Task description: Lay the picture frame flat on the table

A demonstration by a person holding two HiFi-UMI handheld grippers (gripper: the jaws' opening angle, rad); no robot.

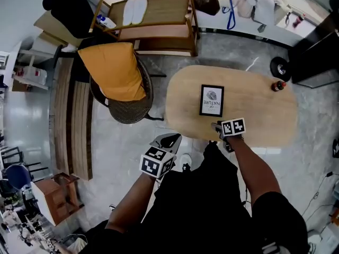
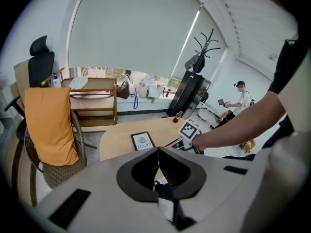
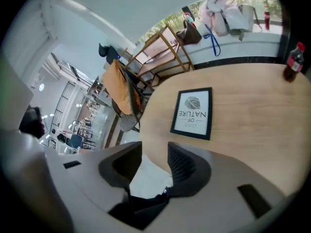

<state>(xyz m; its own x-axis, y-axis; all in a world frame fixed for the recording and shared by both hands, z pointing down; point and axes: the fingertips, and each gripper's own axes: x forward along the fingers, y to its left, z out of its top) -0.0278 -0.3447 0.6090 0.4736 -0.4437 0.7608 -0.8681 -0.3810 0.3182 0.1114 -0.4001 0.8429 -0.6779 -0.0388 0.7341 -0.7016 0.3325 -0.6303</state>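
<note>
The black picture frame (image 1: 212,100) with a white print lies flat, face up, on the oval wooden table (image 1: 259,115). It also shows in the left gripper view (image 2: 142,141) and the right gripper view (image 3: 193,112). My right gripper (image 1: 218,126) hovers at the table's near edge, just short of the frame; its jaws (image 3: 154,149) stand apart with nothing between them. My left gripper (image 1: 168,139) hangs off the table to the left, over the floor. Its jaws (image 2: 158,152) meet and hold nothing.
A small red-capped bottle (image 1: 278,85) stands at the table's far right end. A wicker chair draped with an orange cloth (image 1: 119,78) sits left of the table, and a wooden shelf rack (image 1: 159,20) is behind it. A person (image 2: 240,101) stands far off.
</note>
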